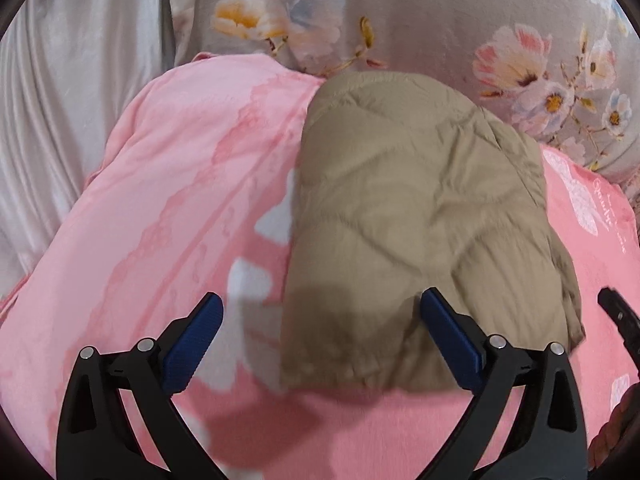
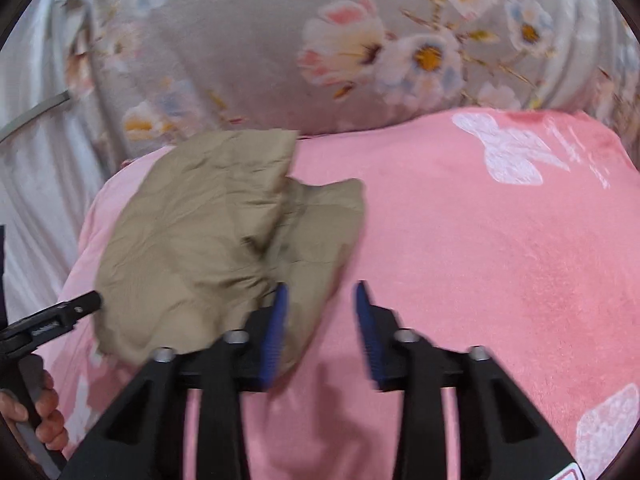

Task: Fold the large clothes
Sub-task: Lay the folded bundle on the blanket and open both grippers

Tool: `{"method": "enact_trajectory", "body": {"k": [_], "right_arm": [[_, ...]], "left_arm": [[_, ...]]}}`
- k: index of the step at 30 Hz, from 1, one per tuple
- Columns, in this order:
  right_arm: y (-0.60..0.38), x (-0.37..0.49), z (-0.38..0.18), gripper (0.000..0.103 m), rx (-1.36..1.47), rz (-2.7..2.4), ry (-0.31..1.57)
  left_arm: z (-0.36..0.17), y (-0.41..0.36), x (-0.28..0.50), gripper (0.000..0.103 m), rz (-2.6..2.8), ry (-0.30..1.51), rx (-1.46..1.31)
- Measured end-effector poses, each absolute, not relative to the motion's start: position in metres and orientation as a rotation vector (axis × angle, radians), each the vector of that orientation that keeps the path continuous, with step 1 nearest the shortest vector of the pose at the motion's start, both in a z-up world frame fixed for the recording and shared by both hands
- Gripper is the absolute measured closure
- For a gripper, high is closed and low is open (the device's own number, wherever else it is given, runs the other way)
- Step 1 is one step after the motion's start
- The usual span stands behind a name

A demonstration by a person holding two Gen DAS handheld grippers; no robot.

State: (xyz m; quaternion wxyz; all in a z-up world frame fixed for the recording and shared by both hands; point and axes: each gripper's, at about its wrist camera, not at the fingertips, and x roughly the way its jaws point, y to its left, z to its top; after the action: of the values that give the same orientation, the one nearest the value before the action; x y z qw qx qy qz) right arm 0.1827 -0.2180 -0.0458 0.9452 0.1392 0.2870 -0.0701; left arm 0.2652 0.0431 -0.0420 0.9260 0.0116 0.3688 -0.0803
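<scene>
Lying folded on a pink blanket [image 1: 160, 208], a tan quilted jacket [image 1: 420, 220] is flanked by the wide-spread left gripper [image 1: 320, 300]; the narrowly parted right gripper [image 2: 320, 292] holds nothing, with bare blanket at three o'clock.

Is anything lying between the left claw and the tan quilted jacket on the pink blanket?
Nothing visible. The left claw stands wide open right at the near edge of the folded tan jacket, with only bare pink blanket around it. No other item lies across the jacket; the right claw is off to its other side, holding nothing.
</scene>
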Motion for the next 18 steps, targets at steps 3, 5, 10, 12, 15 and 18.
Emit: {"method": "enact_trajectory", "body": {"k": [3, 5, 10, 12, 15, 18], "right_arm": [[-0.19, 0.181, -0.042, 0.098, 0.196, -0.069, 0.596], [-0.172, 0.185, -0.046, 0.098, 0.135, -0.051, 0.609], [-0.152, 0.215, -0.052, 0.102, 0.136, -0.015, 0.641], [-0.152, 0.227, -0.054, 0.102, 0.14, -0.024, 0.645], [-0.157, 0.246, -0.063, 0.103, 0.167, -0.055, 0.664], [-0.168, 0.258, -0.079, 0.103, 0.221, -0.065, 0.688]], "left_arm": [[-0.056, 0.041, 0.233, 0.006, -0.208, 0.801, 0.019], [-0.068, 0.04, 0.228, 0.006, -0.168, 0.813, 0.047], [-0.089, 0.045, 0.254, 0.006, -0.019, 0.824, 0.102], [-0.09, 0.049, 0.267, 0.005, -0.006, 0.82, 0.092], [-0.089, 0.046, 0.283, 0.005, 0.007, 0.809, 0.119], [-0.089, 0.041, 0.296, 0.005, 0.042, 0.775, 0.172]]}}
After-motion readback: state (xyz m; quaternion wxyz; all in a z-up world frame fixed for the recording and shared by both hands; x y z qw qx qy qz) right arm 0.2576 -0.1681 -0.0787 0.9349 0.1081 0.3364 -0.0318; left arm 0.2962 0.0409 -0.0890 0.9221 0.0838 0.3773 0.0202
